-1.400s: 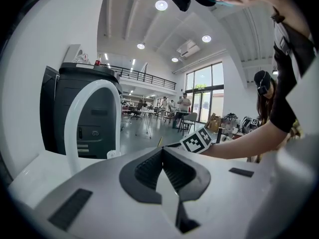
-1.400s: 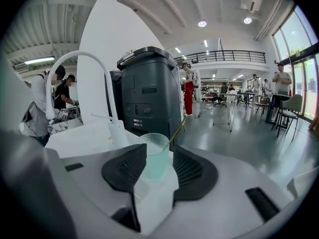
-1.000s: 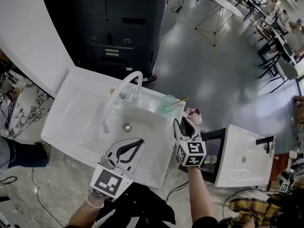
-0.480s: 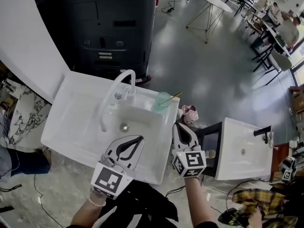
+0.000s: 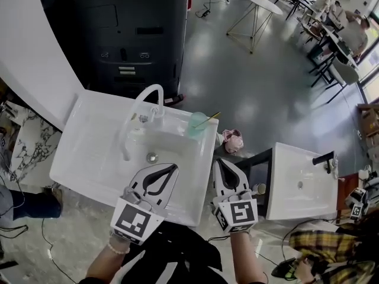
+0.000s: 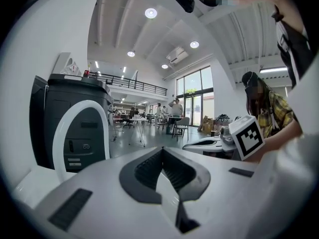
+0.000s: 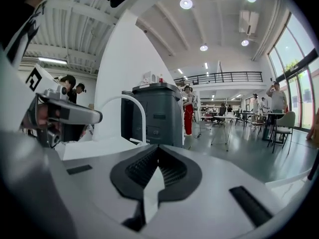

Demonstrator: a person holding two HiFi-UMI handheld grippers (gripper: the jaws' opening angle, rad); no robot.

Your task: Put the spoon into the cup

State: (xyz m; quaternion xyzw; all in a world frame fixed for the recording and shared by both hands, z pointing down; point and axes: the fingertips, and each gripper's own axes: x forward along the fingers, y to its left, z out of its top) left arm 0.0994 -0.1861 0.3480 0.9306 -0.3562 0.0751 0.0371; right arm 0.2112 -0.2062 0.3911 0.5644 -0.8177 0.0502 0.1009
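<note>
**Spoon sits in the cup; both grippers empty and clear of it**

The task looks done. In the head view the cup [image 5: 196, 123] stands on the far right corner of the sink [image 5: 83, 158], just to the right of the faucet [image 5: 144, 101]. The spoon [image 5: 209, 119] is inside it, its thin handle leaning out over the rim toward the right. Nothing seems left to do with the spoon itself. At most the hands need to pull away, though that is a judgement from how things lie.

The right gripper [image 5: 222, 163] hovers off the sink's near right corner, on the person's side, and points roughly toward the cup. It is well apart from the cup and touches neither cup nor spoon. Its own view shows the jaws pressed together with nothing between the pads [image 7: 149, 171]. Only the faucet's arch and a dark machine show beyond them.

The left gripper [image 5: 173, 169] hangs over the near edge of the basin, beside the right one and farther from the cup. Its jaws are also pressed together and empty, as its own view shows at the pads [image 6: 172, 171].

Neither gripper view shows the cup or the spoon, so their place can be read only from the head view. There the cup stands upright, well beyond both gripper tips.
</note>
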